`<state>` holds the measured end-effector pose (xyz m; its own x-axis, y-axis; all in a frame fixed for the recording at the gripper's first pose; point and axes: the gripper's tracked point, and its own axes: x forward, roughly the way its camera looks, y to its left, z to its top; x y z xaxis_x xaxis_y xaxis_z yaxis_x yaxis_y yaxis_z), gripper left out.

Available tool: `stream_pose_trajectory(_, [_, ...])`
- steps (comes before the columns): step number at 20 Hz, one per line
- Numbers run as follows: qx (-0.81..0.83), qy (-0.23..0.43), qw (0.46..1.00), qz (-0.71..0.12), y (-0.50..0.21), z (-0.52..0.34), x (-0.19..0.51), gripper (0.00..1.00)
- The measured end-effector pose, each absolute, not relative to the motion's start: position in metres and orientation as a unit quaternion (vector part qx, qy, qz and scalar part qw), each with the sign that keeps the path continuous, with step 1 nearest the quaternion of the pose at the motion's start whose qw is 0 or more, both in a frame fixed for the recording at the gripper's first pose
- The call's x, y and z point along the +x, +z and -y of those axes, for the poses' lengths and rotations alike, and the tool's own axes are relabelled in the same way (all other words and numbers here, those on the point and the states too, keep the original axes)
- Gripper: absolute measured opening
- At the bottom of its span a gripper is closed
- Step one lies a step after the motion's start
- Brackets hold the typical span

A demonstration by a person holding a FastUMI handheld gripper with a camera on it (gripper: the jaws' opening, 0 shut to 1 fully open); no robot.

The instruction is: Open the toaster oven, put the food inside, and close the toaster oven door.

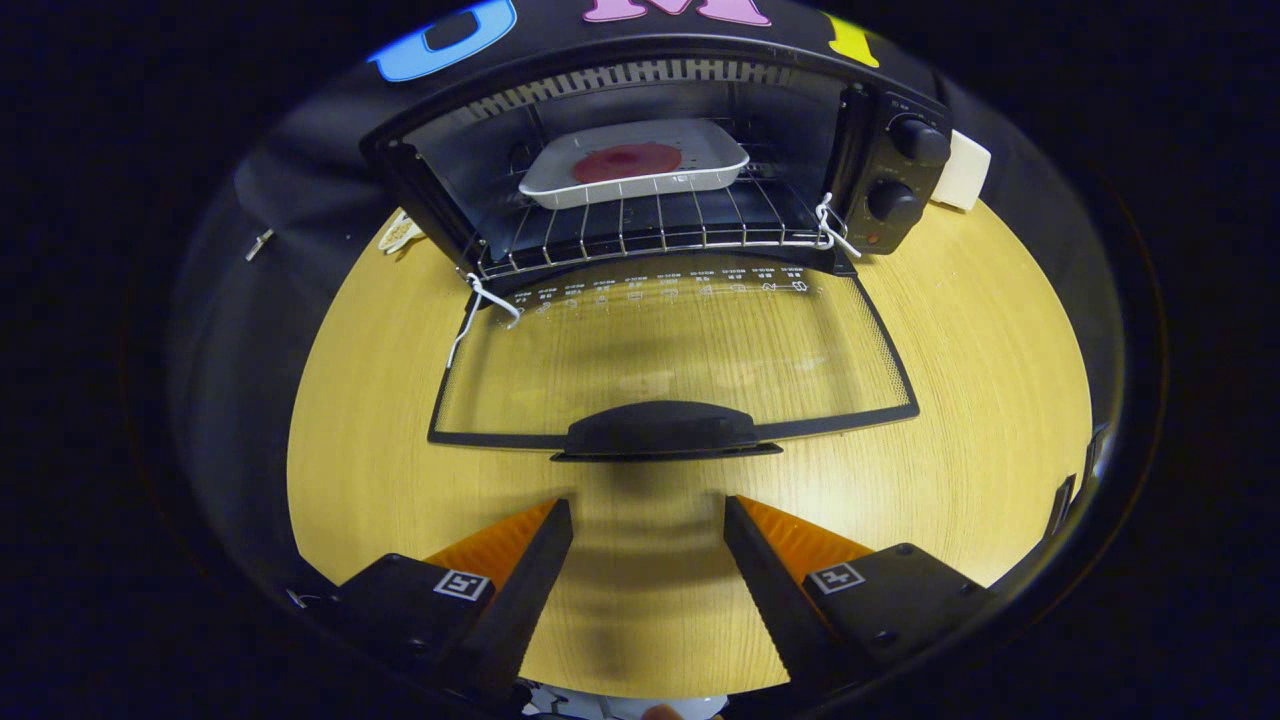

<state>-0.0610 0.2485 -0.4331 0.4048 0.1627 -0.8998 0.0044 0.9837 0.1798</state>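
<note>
The black toaster oven (640, 190) holds a white tray (640, 170) with a dark red round food (627, 161). The round table (950, 400) is pale yellow woodgrain. The glass door (670, 360) has a black frame and white markings.

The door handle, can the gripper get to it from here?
Probably yes. The gripper is open and holds nothing, and the door handle sits just ahead of its fingers, with only bare table between them.

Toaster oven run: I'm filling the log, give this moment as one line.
toaster oven door: open flat | tray of food: on rack inside | gripper: open, empty, just short of door handle | left: close door
</note>
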Motion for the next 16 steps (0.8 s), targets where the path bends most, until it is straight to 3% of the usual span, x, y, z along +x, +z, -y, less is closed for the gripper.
stream_pose_trajectory(5, [0.051,0.018,0.84,-0.54,-0.443,-0.246,-0.043,0.97])
stream_pose_trajectory(16, [0.064,0.048,0.87,-0.487,-0.409,-0.245,-0.046,0.98])
